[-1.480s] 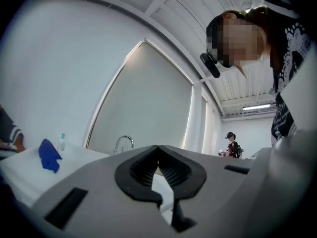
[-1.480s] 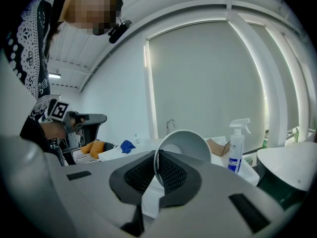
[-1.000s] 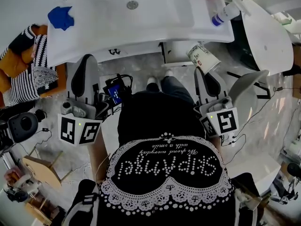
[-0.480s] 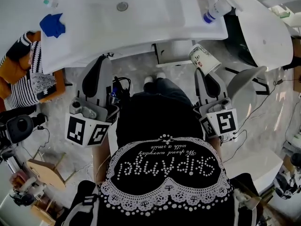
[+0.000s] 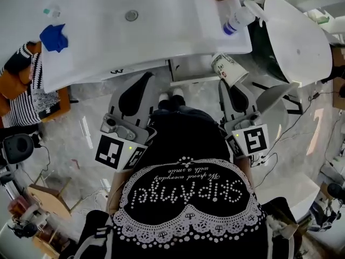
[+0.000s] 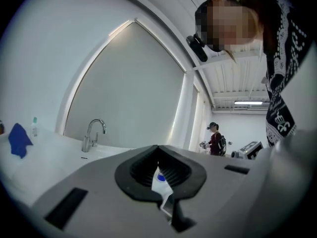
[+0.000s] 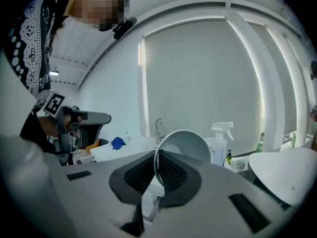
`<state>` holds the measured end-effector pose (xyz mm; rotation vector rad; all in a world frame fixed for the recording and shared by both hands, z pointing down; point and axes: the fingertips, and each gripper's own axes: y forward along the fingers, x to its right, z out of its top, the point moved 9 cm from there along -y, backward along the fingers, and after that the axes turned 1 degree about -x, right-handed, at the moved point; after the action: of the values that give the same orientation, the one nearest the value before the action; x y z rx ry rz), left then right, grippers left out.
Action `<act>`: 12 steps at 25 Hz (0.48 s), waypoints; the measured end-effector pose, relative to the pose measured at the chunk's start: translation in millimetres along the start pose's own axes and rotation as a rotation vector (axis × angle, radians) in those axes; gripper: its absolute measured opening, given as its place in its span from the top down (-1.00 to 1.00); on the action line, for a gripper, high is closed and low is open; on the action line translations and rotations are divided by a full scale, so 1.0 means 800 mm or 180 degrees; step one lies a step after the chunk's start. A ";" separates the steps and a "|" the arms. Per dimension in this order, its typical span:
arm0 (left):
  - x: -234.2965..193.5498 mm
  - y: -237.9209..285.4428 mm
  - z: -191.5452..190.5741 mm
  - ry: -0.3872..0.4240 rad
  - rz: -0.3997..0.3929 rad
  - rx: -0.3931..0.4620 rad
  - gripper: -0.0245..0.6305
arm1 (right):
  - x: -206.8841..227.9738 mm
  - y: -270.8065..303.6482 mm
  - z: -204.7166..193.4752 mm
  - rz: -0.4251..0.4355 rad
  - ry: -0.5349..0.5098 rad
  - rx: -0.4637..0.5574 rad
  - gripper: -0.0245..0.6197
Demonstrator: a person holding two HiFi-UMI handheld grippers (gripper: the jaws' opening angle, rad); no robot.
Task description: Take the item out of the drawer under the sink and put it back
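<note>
The right gripper point(image 5: 228, 84) was clamped on the rim of a paper cup point(image 5: 229, 69), one jaw inside the wall and one outside. The cup hung tilted with its mouth toward the person. A pinch on the rim looked like the surest hold on so light a thing. The cup was in the air just in front of the cabinet point(image 5: 191, 72) under the sink point(image 5: 161, 26), out of the drawer and probably due to go back. The left gripper point(image 5: 141, 82) pointed at the cabinet front, its jaws together on nothing, likely kept free to work the drawer. I could not tell whether the drawer stood open.

Only the head view showed both grippers side by side, the blue cloth point(image 5: 54, 38) and the spray bottle point(image 5: 237, 20) from above. Only the right gripper view showed the jaw inside the cup, with the tap point(image 7: 159, 128) behind. Only the left gripper view showed another person point(image 6: 216, 139) far across the room.
</note>
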<state>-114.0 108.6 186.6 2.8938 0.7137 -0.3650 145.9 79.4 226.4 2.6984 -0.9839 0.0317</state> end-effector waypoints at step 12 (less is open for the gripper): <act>0.001 0.009 -0.012 0.0061 0.0398 0.0119 0.91 | 0.031 -0.004 -0.015 0.0119 -0.0381 -0.0070 0.84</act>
<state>-107.9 104.6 196.1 2.9623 0.5307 -0.3395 167.7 69.5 239.8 2.6883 -1.0624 -0.1342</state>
